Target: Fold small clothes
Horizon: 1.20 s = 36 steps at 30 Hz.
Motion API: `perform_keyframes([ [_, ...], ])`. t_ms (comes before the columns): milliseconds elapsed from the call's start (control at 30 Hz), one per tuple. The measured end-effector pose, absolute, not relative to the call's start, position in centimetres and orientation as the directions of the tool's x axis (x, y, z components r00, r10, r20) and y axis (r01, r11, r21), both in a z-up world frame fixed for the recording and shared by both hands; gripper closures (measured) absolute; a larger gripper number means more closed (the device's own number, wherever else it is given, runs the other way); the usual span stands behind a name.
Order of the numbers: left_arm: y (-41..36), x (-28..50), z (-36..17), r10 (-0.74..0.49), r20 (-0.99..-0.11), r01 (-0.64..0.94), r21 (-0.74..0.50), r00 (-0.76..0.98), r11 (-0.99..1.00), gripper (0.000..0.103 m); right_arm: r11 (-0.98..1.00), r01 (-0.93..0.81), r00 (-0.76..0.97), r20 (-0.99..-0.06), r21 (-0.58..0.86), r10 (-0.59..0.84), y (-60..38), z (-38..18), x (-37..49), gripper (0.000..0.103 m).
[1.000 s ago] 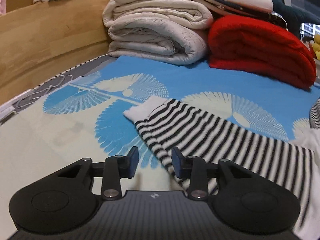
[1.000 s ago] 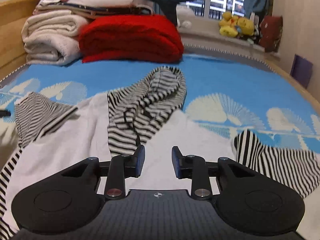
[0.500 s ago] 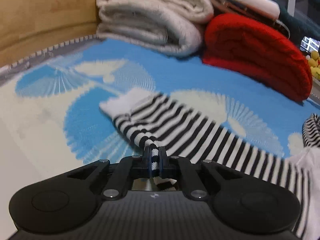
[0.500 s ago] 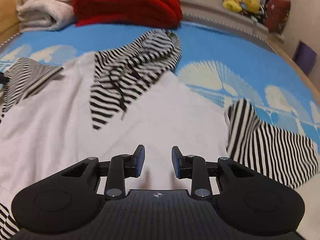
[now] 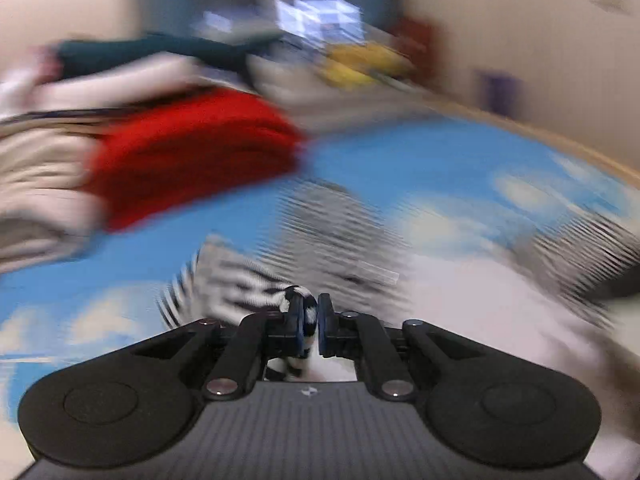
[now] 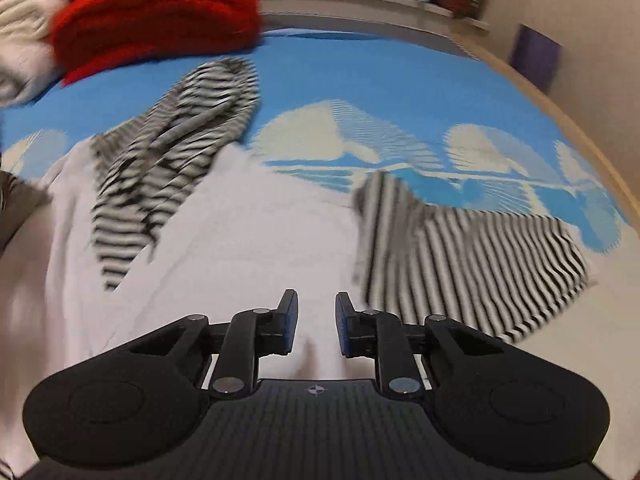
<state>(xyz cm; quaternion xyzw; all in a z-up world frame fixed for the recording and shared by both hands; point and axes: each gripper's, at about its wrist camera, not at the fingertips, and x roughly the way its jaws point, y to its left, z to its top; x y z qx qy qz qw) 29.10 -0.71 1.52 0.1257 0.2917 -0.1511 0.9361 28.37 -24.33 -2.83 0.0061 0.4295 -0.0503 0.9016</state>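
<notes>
since a second ago, left gripper (image 5: 312, 320) has gone from standing open beside the black-and-white striped sleeve (image 5: 240, 284) to being clamped on a bunched fold of it, and its view has swung across the bed and blurred. right gripper (image 6: 316, 322) has come closer over the white front of the small hooded top (image 6: 248, 240); its jaws are closing, still apart, with only flat white cloth below them and nothing pinched. in the right wrist view the top lies spread on the blue bedsheet with pale fan shapes (image 6: 400, 92), its striped hood (image 6: 176, 148) far left of the gripper and the other striped sleeve (image 6: 472, 256) out to the right. a folded red blanket (image 6: 156, 12) sits at the far left of the bed.
</notes>
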Motion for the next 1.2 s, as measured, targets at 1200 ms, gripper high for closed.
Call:
perform_keyframes([
  [1200, 14.9, 33.9, -2.8, 0.124, -0.79, -0.141, 0.047, 0.601, 0.989, 0.057, 0.811, -0.583, 0.542, -0.769, -0.055, 0.338, -3.6, -6.3, 24.8, 0.087],
])
